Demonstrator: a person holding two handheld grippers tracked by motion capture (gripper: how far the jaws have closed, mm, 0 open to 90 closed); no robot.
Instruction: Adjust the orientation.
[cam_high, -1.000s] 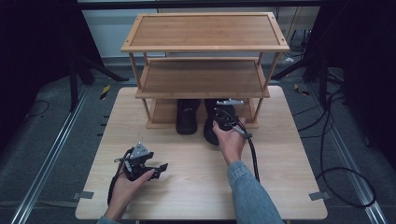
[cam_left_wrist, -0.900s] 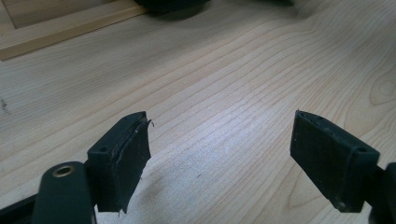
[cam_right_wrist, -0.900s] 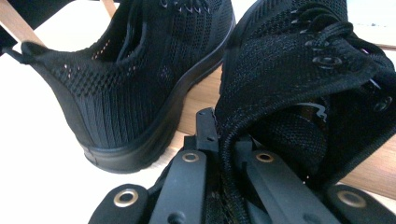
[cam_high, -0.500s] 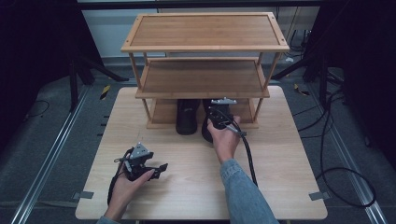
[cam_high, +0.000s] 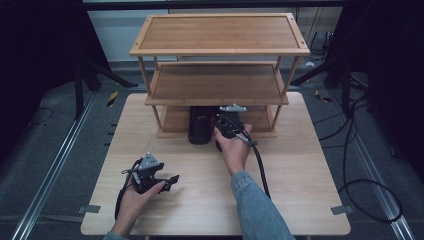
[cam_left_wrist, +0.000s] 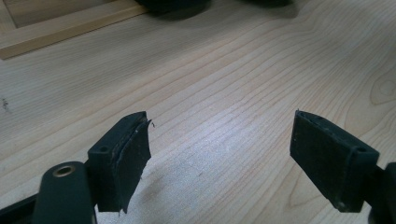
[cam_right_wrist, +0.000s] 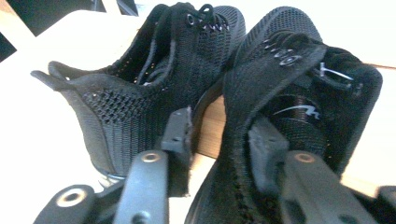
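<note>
Two black mesh shoes stand side by side at the front of the bottom shelf of a wooden rack (cam_high: 220, 32). In the right gripper view the left shoe (cam_right_wrist: 154, 84) is heel-on, and the right shoe (cam_right_wrist: 299, 70) has its collar between my jaws. My right gripper (cam_right_wrist: 219, 135) has just been opening: one jaw is inside the shoe and the other outside, with a gap showing beside the collar. In the high view it (cam_high: 227, 125) sits next to the left shoe (cam_high: 200, 127). My left gripper (cam_high: 171, 180) rests on the table (cam_high: 300, 190), open and holding nothing (cam_left_wrist: 219, 154).
The rack has three shelves; the top and middle ones are bare. Its thin posts stand on either side of the shoes. A black cable (cam_high: 260, 165) trails from the right gripper across the table. Dark stands and cables surround the table on the floor.
The right hand has shifted a little left and toward the rack, bringing the right shoe up beside the left one. Its jaws have spread apart. The left hand has stayed still.
</note>
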